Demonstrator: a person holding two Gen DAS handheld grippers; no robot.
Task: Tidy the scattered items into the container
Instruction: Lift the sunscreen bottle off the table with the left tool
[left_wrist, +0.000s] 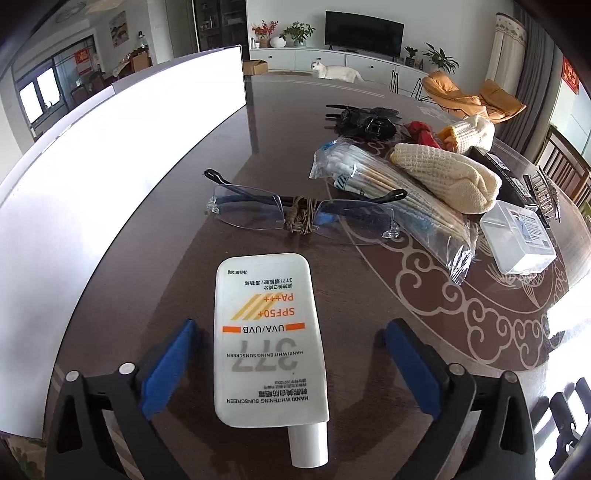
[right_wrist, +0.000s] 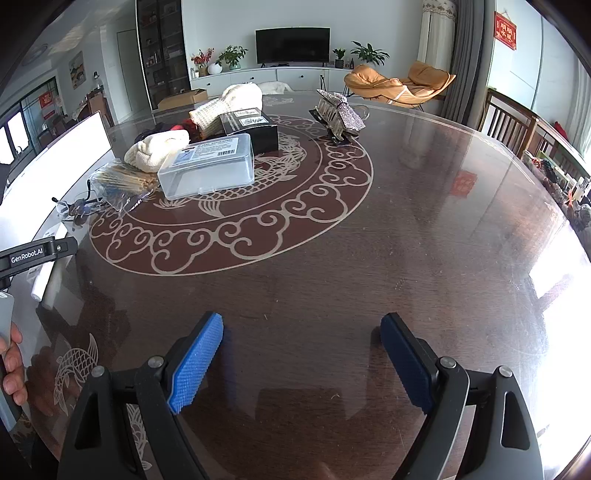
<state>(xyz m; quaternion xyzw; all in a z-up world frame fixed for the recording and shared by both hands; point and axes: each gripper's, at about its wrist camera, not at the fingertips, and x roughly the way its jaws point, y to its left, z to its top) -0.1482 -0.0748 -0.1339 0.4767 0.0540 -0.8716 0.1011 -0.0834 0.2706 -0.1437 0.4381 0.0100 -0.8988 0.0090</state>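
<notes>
white sunscreen tube (left_wrist: 267, 339), flat on dark glossy surface (right_wrist: 369, 258) beside white container (left_wrist: 110, 177), between wide, untouching left claw (left_wrist: 288, 332). right claw (right_wrist: 301, 332) wide, empty. risk: slick tube skids sideways if pads close off-centre.

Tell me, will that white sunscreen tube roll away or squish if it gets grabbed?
The sunscreen tube looks flat and wide, lying label-up on the table, so it probably won't roll. Its smooth plastic body may give a little when squeezed and could be slippery. The open left hand-held gripper has ridged blue pads either side, which should help hold it.
</notes>
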